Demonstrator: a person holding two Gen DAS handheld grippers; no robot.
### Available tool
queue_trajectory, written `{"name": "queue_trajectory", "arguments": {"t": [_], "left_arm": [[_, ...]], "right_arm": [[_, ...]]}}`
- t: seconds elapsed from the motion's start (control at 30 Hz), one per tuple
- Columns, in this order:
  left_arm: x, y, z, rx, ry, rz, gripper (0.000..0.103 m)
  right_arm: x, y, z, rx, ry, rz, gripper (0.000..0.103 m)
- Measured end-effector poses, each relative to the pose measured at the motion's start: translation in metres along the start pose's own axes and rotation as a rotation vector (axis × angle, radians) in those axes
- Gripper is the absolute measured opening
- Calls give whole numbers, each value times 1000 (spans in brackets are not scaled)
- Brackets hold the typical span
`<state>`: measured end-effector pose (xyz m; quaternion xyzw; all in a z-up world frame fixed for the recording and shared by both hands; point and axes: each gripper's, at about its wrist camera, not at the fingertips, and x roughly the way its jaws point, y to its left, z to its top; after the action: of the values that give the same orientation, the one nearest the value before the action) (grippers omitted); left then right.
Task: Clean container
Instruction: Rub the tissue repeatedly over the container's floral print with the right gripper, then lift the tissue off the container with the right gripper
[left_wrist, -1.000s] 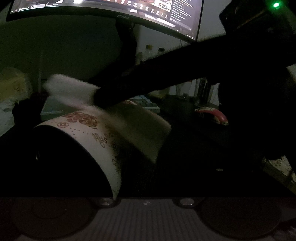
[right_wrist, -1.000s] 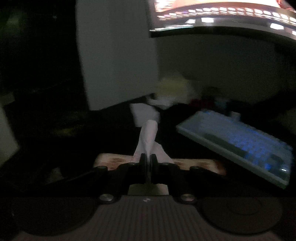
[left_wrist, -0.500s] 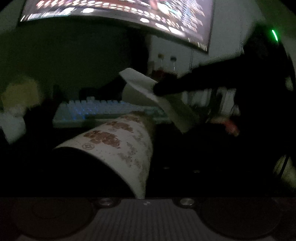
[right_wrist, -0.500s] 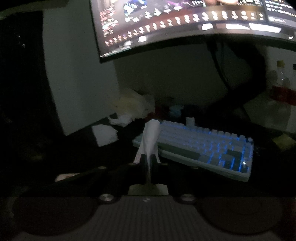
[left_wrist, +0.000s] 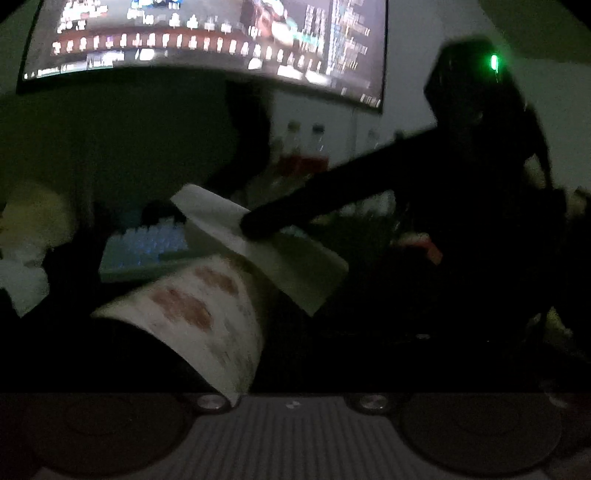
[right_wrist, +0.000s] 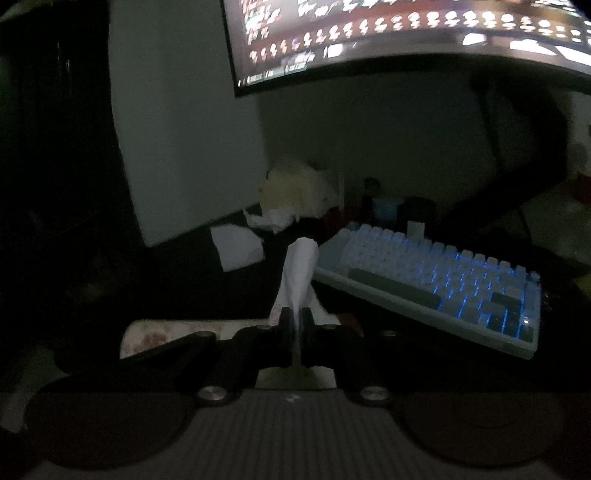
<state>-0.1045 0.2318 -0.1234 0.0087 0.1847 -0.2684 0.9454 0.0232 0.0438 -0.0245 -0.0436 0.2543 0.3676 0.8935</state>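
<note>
Your left hand-held gripper (left_wrist: 236, 391) is where the container is: a paper cup (left_wrist: 199, 314) with red floral print lies tipped on its side in the left wrist view, rim edge running down to the near gripper base. The fingers themselves are lost in the dark, so I can't tell whether they're apart or clamped, tho the cup looks held there. Your right hand-held gripper (right_wrist: 295, 321) has its fingers together, pinching a folded white tissue (right_wrist: 299, 273) that sticks up and away from the tips. Seen from the left cam, the right hand-held gripper (left_wrist: 255, 229) comes in from the right as a dark bar w/ the tissue (left_wrist: 266, 251) fanned out above and just right of the cup's far end; blur hides whether they touch. Key relation: the cup's long axis runs from your left gripper out toward the far right, and the tissue sits near that far end, so the right hand is the one placed to wipe. Whether the wipe is starting or wrapping up can't be told from this. Behind: backlit keyboard (right_wrist: 436, 280), curved monitor (right_wrist: 406, 40), crumpled tissues (right_wrist: 273, 219) on the dark surface (right_wrist: 177, 280).
</note>
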Motion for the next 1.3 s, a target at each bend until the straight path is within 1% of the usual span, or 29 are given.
{"name": "queue_trajectory", "arguments": {"t": [0.07,0.1,0.2,0.3,0.37,0.47,0.5,0.6,0.67,0.73,0.8,0.87,0.9,0.97,1.03,1.13,1.2,1.23,1.27,1.3], "left_arm": [[1,5,-6,-33,41,2,89],[0,7,-9,-41,48,7,89],[-9,14,-13,-45,47,4,92],[-20,24,-18,-59,46,-7,92],[-28,31,-21,-68,46,-15,94],[-40,41,-26,-78,46,-25,95],[-44,44,-27,-80,46,-27,96],[-53,53,-30,-84,48,-37,97],[-54,55,-28,-85,50,-42,98],[-52,53,-27,-85,50,-44,98],[-58,56,-32,-86,49,-46,98],[-64,59,-37,-86,48,-48,98],[-67,61,-40,-87,48,-49,98],[-73,64,-44,-88,47,-50,98],[-79,68,-47,-91,46,-52,98],[-89,74,-50,-94,46,-55,99],[-93,80,-50,-92,48,-57,100],[-95,83,-51,-91,49,-58,100],[-83,86,-37,-91,52,-58,100],[-55,90,-6,-93,56,-58,100]], "right_arm": [[10,7,1,-17,10,0,5],[15,11,1,-26,13,10,5],[21,30,3,-64,4,55,6],[21,44,3,-75,11,139,6],[20,46,2,-102,12,138,6],[21,26,2,-67,16,60,6],[22,15,2,-48,17,13,6],[25,3,3,-40,20,-95,6],[23,7,2,-41,15,-69,6],[17,22,0,-60,7,21,6],[11,37,-2,-83,1,117,6],[8,45,-4,-100,2,182,6],[7,44,-4,-106,2,182,6],[8,34,-4,-96,8,139,6],[11,13,-3,-72,20,34,6],[14,-8,-1,-59,47,-112,6],[11,-7,-1,-61,54,-95,6],[9,-1,-1,-66,57,-62,6],[8,4,-1,-71,60,-28,6],[6,13,-1,-79,65,10,6]]}}
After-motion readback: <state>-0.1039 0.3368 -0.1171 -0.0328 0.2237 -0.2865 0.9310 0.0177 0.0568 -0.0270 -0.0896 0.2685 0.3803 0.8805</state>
